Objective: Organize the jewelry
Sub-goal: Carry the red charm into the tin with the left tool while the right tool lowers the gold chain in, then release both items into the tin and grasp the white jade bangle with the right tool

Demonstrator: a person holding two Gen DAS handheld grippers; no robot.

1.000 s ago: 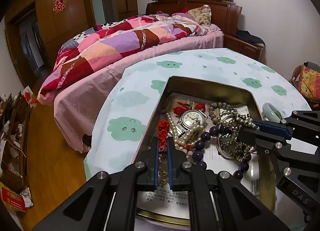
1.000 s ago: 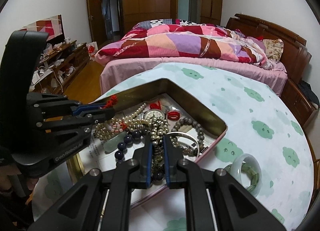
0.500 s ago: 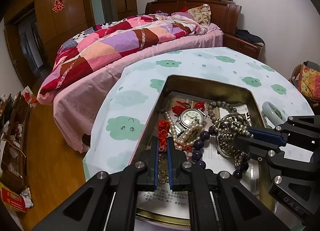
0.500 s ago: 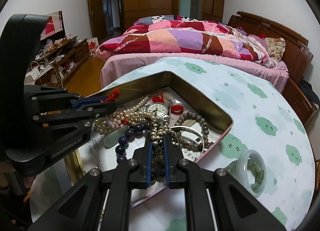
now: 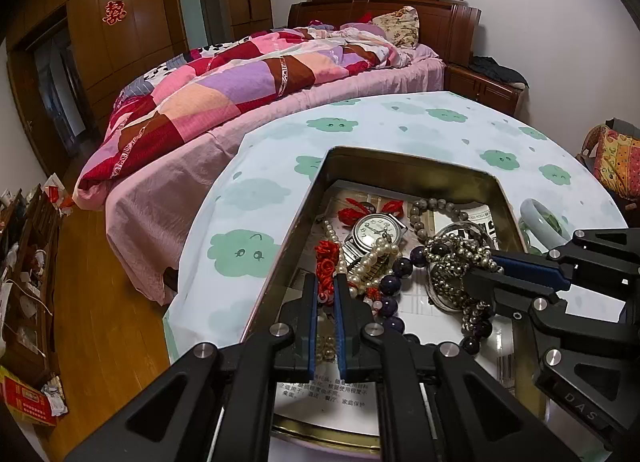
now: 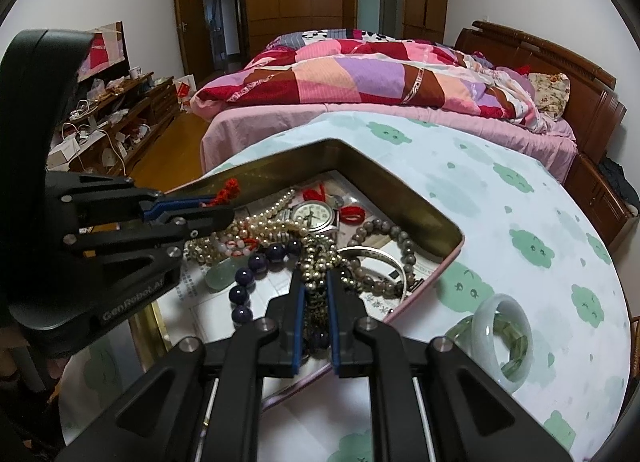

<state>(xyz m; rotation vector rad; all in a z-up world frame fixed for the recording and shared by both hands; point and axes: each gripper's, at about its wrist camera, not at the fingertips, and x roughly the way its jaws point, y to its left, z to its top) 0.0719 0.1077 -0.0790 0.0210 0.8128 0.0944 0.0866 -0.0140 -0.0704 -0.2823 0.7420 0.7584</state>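
A metal tin [image 5: 404, 163] [image 6: 404, 197] on the round table holds tangled jewelry: a wristwatch [image 5: 378, 227] [image 6: 314, 213], pearl strands [image 5: 374, 260], dark purple beads [image 5: 390, 284] [image 6: 244, 288], a grey bead bracelet [image 6: 396, 238] and a silver bangle [image 6: 384, 258]. My left gripper [image 5: 326, 282] [image 6: 222, 211] is shut on a red knotted cord strand [image 5: 326, 262] [image 6: 226, 191] over the tin's left side. My right gripper [image 6: 316, 286] [image 5: 478, 272] is shut on a metallic bead chain [image 6: 316, 258] [image 5: 452, 252] and holds it above the tin.
A pale green jade bangle [image 6: 500, 336] [image 5: 540, 217] lies on the cloud-print tablecloth [image 6: 520, 221] right of the tin. A bed with a patchwork quilt [image 5: 248, 77] stands beyond the table. Wooden floor [image 5: 92, 302] and cluttered shelves [image 6: 104, 121] are at the left.
My right gripper has pulled the bead chain back toward itself and slightly up. The left gripper stays shut on the red cord strand, almost still.
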